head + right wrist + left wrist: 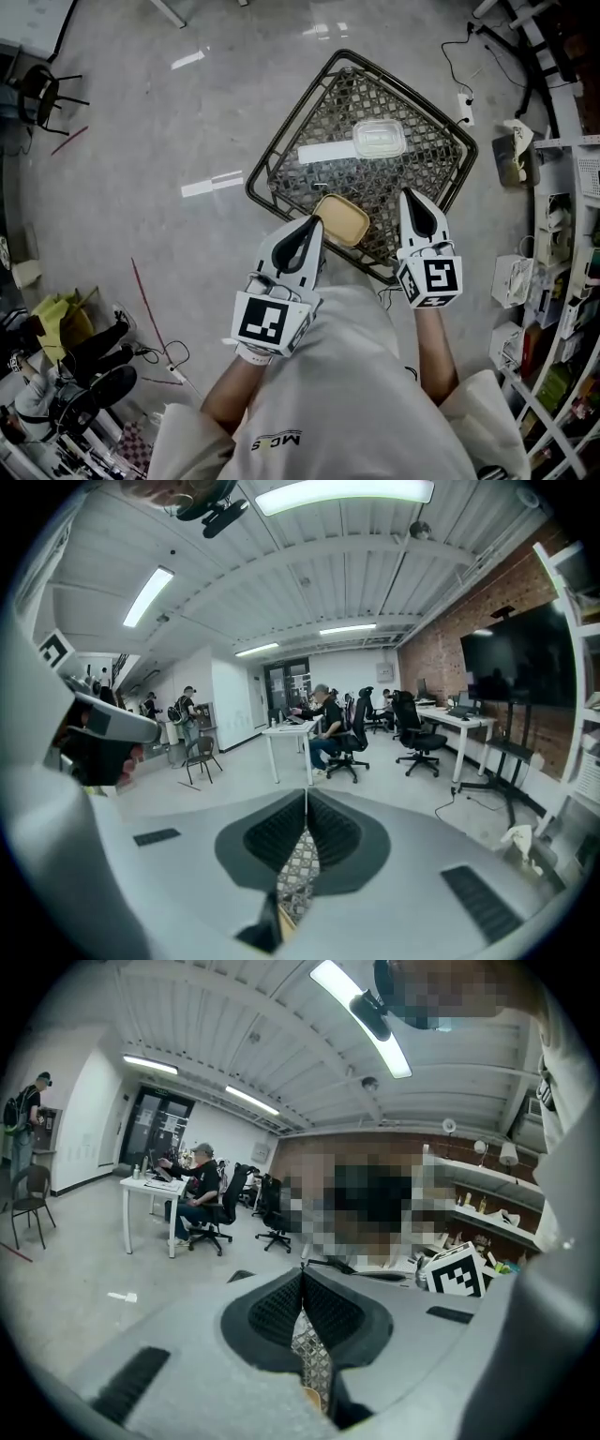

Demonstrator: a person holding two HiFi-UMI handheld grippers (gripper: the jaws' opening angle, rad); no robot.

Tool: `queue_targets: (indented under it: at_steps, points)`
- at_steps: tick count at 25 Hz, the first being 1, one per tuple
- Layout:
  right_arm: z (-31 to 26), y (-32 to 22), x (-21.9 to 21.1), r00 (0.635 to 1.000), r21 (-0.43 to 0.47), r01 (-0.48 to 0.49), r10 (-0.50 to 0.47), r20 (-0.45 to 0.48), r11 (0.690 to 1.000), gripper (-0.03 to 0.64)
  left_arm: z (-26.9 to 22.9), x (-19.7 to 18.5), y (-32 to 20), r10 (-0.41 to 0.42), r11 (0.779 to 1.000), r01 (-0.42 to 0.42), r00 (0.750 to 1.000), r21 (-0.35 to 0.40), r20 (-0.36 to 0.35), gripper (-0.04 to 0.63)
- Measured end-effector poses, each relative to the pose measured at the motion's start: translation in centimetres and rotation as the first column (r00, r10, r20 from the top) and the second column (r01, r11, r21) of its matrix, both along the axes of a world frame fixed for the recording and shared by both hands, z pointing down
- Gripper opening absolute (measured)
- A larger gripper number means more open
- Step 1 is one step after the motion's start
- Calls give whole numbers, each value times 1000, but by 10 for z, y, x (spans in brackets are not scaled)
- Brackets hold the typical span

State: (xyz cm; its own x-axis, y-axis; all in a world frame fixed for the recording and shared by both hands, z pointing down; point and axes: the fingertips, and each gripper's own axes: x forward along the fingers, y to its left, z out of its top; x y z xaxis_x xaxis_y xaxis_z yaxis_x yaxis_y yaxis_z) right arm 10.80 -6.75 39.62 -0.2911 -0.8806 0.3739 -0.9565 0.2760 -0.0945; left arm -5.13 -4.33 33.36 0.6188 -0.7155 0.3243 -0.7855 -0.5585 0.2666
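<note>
Head view: both grippers sit over the near edge of the woven-lattice counter [272, 150]. Left gripper [313, 225] has its jaws pressed together, empty. The tan shallow container [341, 220] is just beside its tips at 2 o'clock. Right gripper [412, 199] is also closed and empty, with the container at its 8 o'clock and farther off, so left is nearer. The container is near-square and turned diamond-wise. A clear lidded box [379, 139] and a white strip [326, 153] lie beyond at 12 o'clock, long axes roughly 9–3.

Left gripper view: jaws together, nothing between them. Lattice shows through the slit at 6 o'clock.

Right gripper view: same, jaws together, only lattice below.
</note>
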Motion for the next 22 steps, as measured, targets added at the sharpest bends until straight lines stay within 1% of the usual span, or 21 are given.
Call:
queue_targets:
  at_steps: [7,11,17,22]
  points:
    - [55,-22,8,1000,-81,22,-23,-16,996,21,16,11,-11,-11,999,11,1000,-33,4,25]
    - [89,-37,6,997,-130,67,-71,-31,989,60,30,16,-16,-12,998,12,1000,-61,9,25]
    - [143,-57,3,986,-212,135,-152,-67,968,89,42,15,-27,-34,995,35,999,-88,15,25]
    - [191,-71,4,963,-275,208,-245,-109,939,110,50,14,-34,-54,993,57,998,-102,27,25]
